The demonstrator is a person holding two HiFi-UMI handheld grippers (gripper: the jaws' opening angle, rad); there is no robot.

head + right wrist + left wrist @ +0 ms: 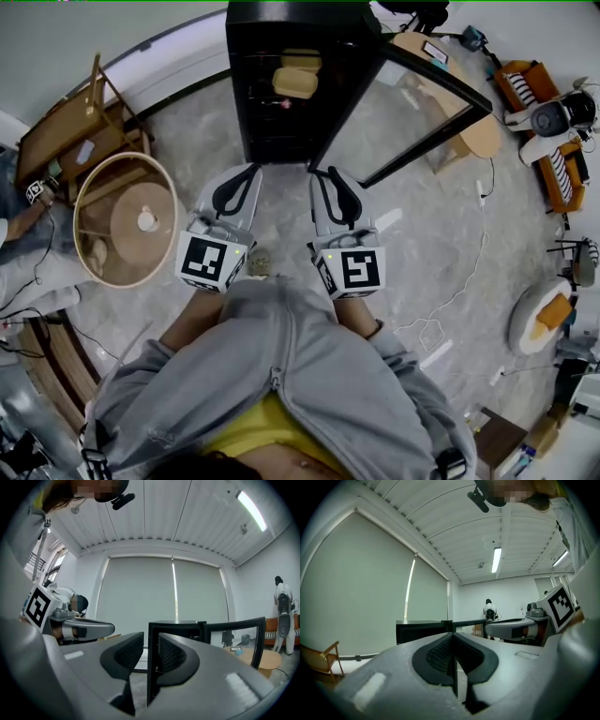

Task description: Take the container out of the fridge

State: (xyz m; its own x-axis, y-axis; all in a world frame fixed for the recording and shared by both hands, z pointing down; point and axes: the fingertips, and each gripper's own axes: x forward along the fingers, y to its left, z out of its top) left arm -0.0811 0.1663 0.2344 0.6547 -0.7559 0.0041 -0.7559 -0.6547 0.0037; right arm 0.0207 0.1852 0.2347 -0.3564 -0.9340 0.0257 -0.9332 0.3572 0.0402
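Observation:
A black fridge (pixel 281 84) stands ahead of me on the floor, its glass door (pixel 412 112) swung open to the right. On its upper shelves lies a tan container (pixel 294 82), with a second tan one (pixel 302 60) behind it. My left gripper (pixel 246 171) hovers just short of the fridge front, jaws pressed together and empty (pixel 452 637). Beside it, my right gripper (pixel 323 173) points at the fridge's open edge; its jaws stand apart with nothing between them (pixel 151 641). The fridge (pixel 176 627) shows beyond them.
A round wooden table (pixel 127 220) stands at the left, with a wooden chair (pixel 70 131) behind it. Another round table (pixel 469 131) sits behind the open door. A white cable (pixel 450 300) trails over the floor at the right. A person (pixel 489 609) stands far off.

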